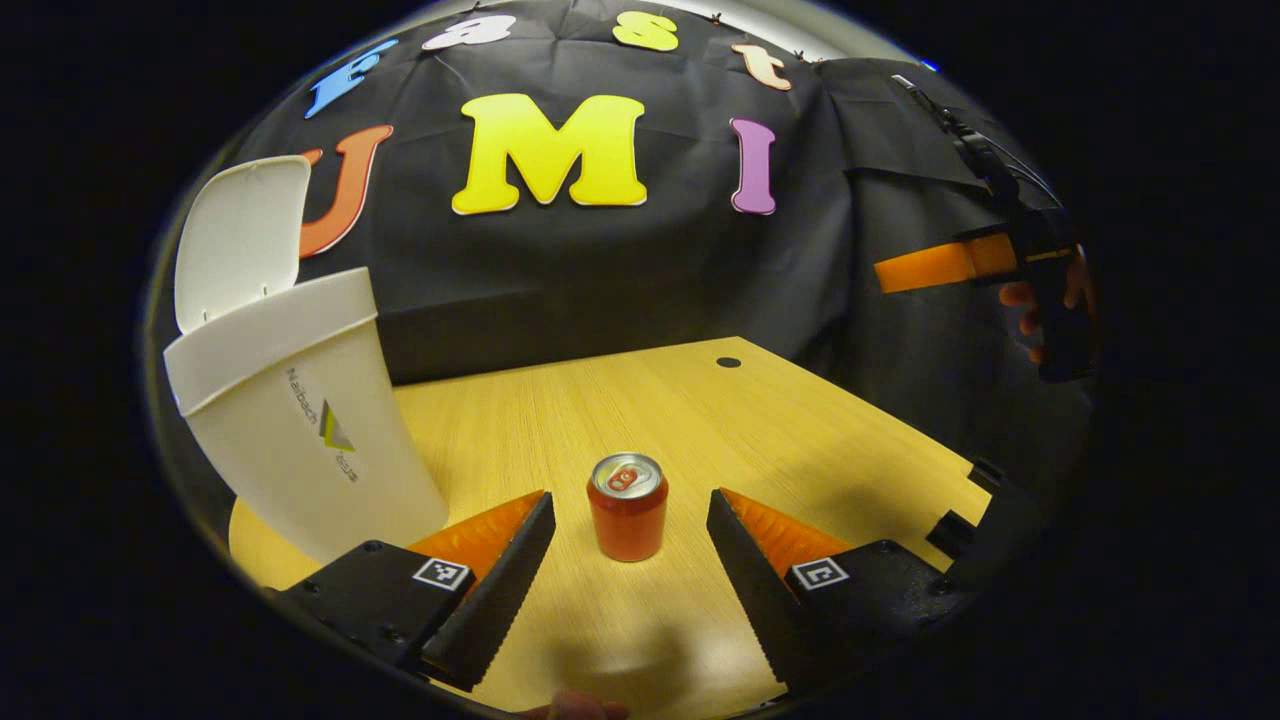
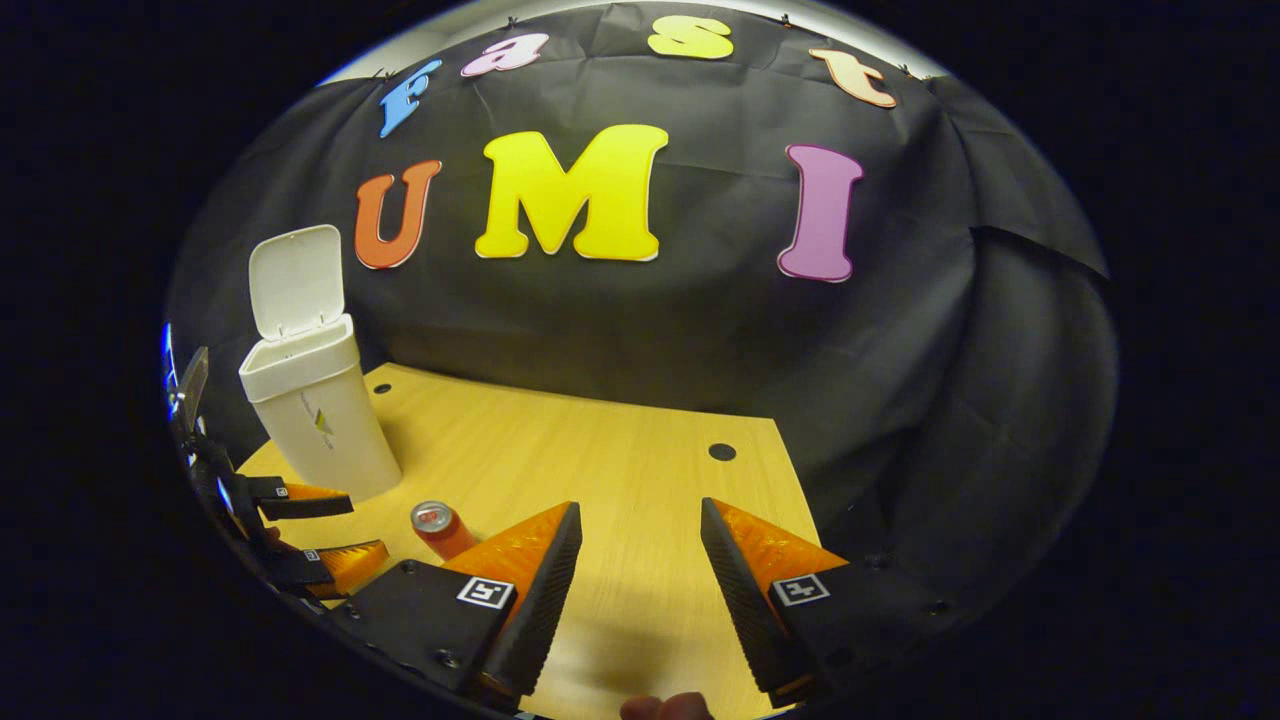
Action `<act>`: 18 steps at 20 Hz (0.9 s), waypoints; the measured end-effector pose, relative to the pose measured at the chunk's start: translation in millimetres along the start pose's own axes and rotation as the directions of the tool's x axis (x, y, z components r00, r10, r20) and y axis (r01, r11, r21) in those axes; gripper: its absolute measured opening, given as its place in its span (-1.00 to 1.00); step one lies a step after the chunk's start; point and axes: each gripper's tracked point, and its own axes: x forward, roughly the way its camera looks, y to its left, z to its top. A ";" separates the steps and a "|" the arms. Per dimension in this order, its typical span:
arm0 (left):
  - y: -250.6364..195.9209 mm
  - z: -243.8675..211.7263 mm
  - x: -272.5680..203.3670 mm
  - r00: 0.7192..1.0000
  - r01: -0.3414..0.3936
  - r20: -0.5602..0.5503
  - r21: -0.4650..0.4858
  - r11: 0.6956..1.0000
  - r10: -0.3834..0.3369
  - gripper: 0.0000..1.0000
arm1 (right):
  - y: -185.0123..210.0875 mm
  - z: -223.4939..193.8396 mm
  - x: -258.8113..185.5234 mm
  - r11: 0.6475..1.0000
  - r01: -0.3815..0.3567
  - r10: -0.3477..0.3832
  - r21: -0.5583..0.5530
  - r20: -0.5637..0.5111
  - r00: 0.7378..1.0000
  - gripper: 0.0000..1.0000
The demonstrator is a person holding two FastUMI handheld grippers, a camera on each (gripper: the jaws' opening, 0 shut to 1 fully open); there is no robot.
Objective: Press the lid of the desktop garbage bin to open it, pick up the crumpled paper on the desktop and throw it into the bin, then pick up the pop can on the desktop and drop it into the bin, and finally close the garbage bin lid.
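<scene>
A red pop can (image 1: 628,507) stands upright on the wooden desktop (image 1: 700,420), just ahead of my left gripper (image 1: 630,520), which is open with the can between and slightly beyond its fingertips, not touching. The white garbage bin (image 1: 300,420) stands at the left with its lid (image 1: 240,235) raised. In the right gripper view the bin (image 2: 318,420) with its lid (image 2: 295,280) up is at the far left, the can (image 2: 440,527) is beside it, and the left gripper (image 2: 325,530) sits near the can. My right gripper (image 2: 636,525) is open over bare desk. No crumpled paper is visible on the desk.
A small dark hole (image 1: 728,362) marks the desk's far side. The black cloth wall rises right behind the desk. The right gripper, held by a hand (image 1: 1030,310), hovers at the far right of the left gripper view. The desk's right edge (image 2: 800,500) drops off.
</scene>
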 end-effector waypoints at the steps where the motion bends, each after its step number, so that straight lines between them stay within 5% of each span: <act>1: 0.7 -7.8 5.3 1.000 0.000 -0.007 0.002 1.000 0.000 1.00 | -4.3 -7.1 -3.3 1.000 0.011 -0.011 0.005 -0.010 1.000 0.56; 10: 6.4 -65.4 57.7 0.996 0.010 -0.090 -0.036 0.999 -0.013 1.00 | -15.0 -66.6 -27.2 0.998 0.068 -0.065 0.020 -0.116 0.991 0.57; 18: 12.4 -72.7 80.2 0.995 0.004 -0.103 -0.034 0.999 -0.007 1.00 | -22.4 -77.3 -21.3 0.997 0.077 -0.073 0.027 -0.149 0.986 0.57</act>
